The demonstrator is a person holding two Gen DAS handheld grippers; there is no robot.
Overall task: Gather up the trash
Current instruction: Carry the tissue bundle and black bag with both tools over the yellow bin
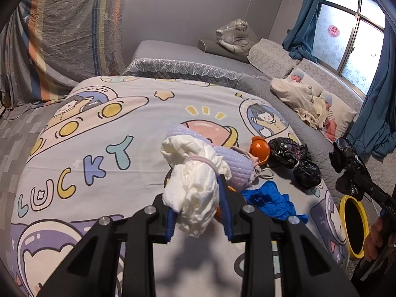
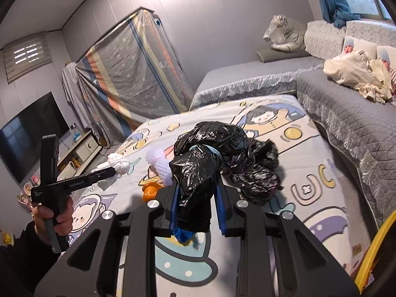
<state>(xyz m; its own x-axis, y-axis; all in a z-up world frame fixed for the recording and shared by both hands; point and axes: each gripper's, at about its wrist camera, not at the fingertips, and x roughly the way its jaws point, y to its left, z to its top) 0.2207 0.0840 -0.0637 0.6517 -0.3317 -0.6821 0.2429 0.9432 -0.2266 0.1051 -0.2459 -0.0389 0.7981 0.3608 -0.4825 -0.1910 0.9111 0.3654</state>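
The left gripper [image 1: 200, 212] is clamped on a crumpled white tissue wad [image 1: 195, 180] bound with a pale band, held clear above the cartoon-print bedspread [image 1: 99, 128]. The right gripper [image 2: 196, 205] is clamped on a black plastic bag bundle [image 2: 205, 163] tied with a light blue band, likewise lifted off the bed. Just beyond the left gripper lies a lavender ribbed foam sheet [image 1: 237, 163]; to its right, a blue glove [image 1: 269, 200] rests on the bedspread. Farther ahead and right sit an orange peel [image 1: 259, 147] and a second black bag bundle [image 1: 297, 160], close together but whether touching cannot be told. In the right wrist view that second bundle lies directly behind the held one. A yellow-rimmed bin [image 1: 354, 227] stands at the bed's edge, right of the left gripper and below the right gripper's load.
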